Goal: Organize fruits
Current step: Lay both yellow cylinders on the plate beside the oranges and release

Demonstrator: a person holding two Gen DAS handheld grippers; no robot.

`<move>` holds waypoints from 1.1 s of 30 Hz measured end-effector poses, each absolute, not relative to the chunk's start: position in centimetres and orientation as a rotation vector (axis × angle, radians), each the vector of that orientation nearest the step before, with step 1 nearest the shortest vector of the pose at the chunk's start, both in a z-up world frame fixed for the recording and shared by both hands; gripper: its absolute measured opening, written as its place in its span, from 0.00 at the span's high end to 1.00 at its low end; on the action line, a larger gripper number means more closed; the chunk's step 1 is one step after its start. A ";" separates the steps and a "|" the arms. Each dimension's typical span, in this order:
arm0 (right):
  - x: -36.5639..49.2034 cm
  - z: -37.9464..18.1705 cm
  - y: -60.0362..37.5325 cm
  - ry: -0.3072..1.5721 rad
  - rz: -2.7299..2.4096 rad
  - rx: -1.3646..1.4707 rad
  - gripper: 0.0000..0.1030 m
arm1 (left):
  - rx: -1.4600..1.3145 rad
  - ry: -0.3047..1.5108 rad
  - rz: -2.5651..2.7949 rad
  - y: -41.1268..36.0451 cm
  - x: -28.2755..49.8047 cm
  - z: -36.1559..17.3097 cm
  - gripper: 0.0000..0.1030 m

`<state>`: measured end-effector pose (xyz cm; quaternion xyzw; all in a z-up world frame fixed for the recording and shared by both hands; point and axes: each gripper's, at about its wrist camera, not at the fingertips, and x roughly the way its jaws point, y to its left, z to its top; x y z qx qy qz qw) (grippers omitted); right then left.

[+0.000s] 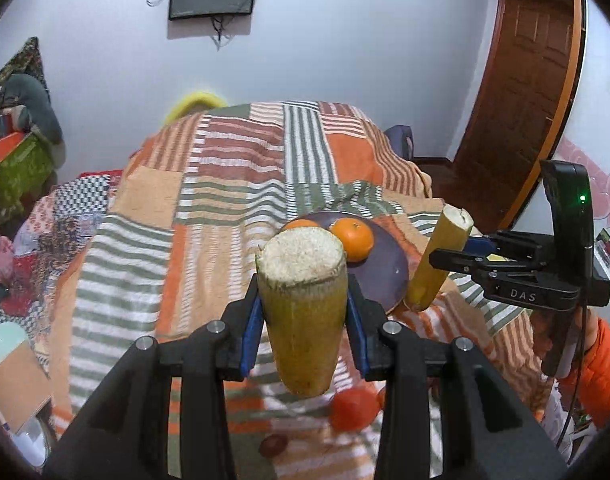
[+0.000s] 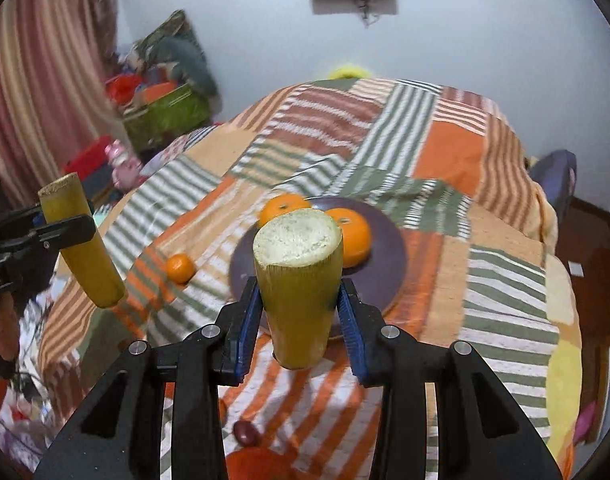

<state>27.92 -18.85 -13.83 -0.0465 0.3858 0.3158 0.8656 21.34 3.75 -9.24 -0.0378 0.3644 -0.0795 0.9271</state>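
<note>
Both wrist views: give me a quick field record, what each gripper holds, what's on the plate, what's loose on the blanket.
left gripper: shut on a sugarcane piece, held upright
right gripper: shut on a second sugarcane piece, upright
plate: purple, holds two oranges
loose fruit: small orange left of the plate; a dark red fruit and a red-orange fruit near the grippers
surface: striped patchwork blanket
</note>
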 end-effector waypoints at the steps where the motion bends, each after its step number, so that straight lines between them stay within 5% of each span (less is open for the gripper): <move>1: 28.3 -14.0 -19.1 0.815 0.656 -0.085 0.66 | -0.084 0.756 -0.173 3.5 22.0 -9.5 0.64; 33: 36.6 -17.7 -19.8 0.914 0.629 0.052 0.65 | -0.060 0.924 -0.231 -2.7 35.6 -17.0 0.64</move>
